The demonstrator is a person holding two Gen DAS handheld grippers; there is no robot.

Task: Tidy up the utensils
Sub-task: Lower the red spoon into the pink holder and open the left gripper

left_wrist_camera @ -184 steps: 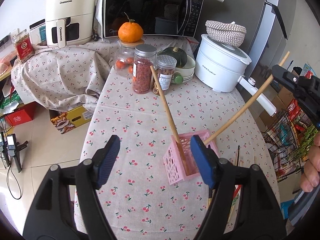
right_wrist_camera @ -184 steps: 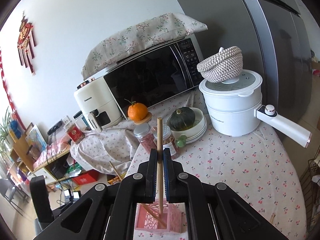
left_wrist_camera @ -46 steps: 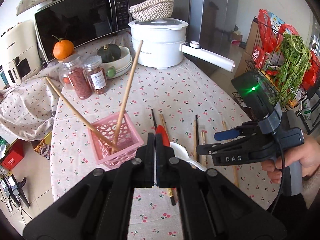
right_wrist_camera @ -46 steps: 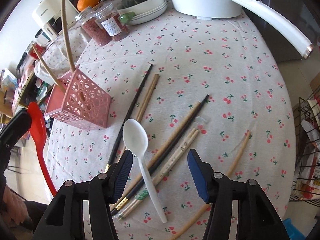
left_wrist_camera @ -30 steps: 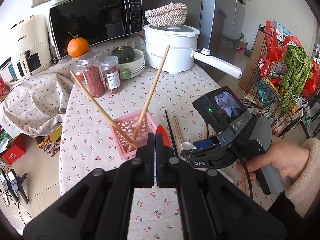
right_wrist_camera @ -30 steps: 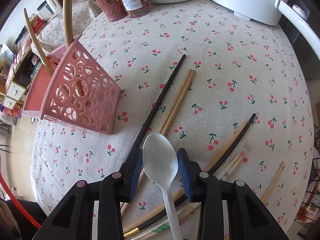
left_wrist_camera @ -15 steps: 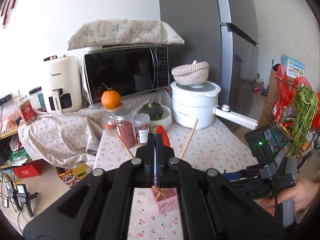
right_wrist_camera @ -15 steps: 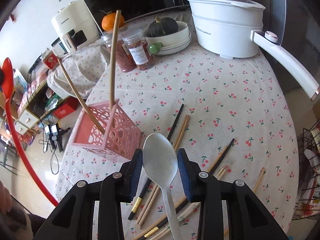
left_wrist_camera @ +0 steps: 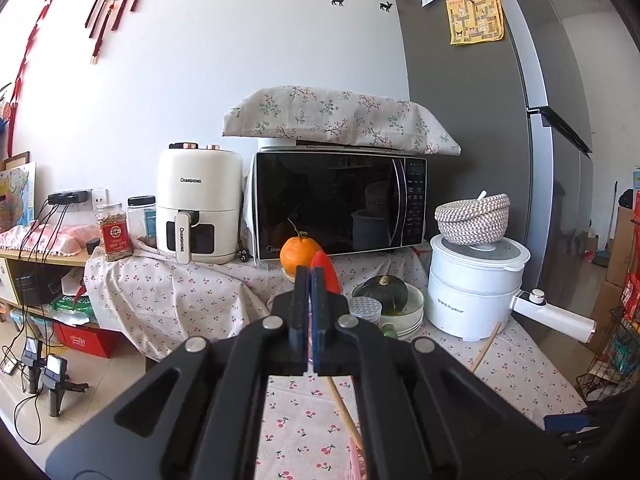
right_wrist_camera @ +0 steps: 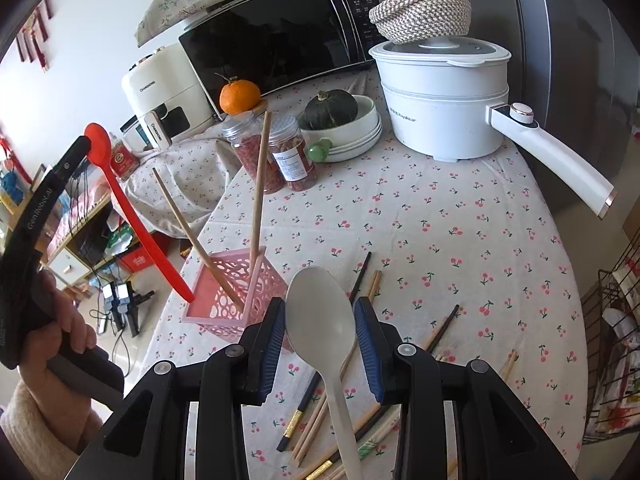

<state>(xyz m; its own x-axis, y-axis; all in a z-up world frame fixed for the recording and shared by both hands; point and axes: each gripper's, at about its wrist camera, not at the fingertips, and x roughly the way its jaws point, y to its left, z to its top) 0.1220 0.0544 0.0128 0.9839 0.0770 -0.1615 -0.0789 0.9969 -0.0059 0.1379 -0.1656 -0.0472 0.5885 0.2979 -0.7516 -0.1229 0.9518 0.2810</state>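
A cherry-print tablecloth (right_wrist_camera: 440, 216) covers the kitchen table, with the pink perforated plastic holder (right_wrist_camera: 236, 300) at lower centre-left, two wooden chopsticks (right_wrist_camera: 258, 184) leaning in it. The right gripper (right_wrist_camera: 320, 332) clamps the white plastic spoon (right_wrist_camera: 320, 312) by its bowl; the left gripper (right_wrist_camera: 86, 148), upper left, pinches the red plastic spoon (right_wrist_camera: 136, 216) shut. Each handle should probably drop in upright, one at a time, clear of the chopsticks.

Hidden behind the left gripper (left_wrist_camera: 308, 280): most of the red spoon (left_wrist_camera: 326, 272) and nearly all of the pink basket (left_wrist_camera: 358, 460). Cut off at the bottom edge: white spoon (right_wrist_camera: 320, 312) handle. Lost under the right gripper (right_wrist_camera: 320, 334): lower ends of the loose chopsticks (right_wrist_camera: 362, 276). Too small to read: jar (right_wrist_camera: 294, 152) label.
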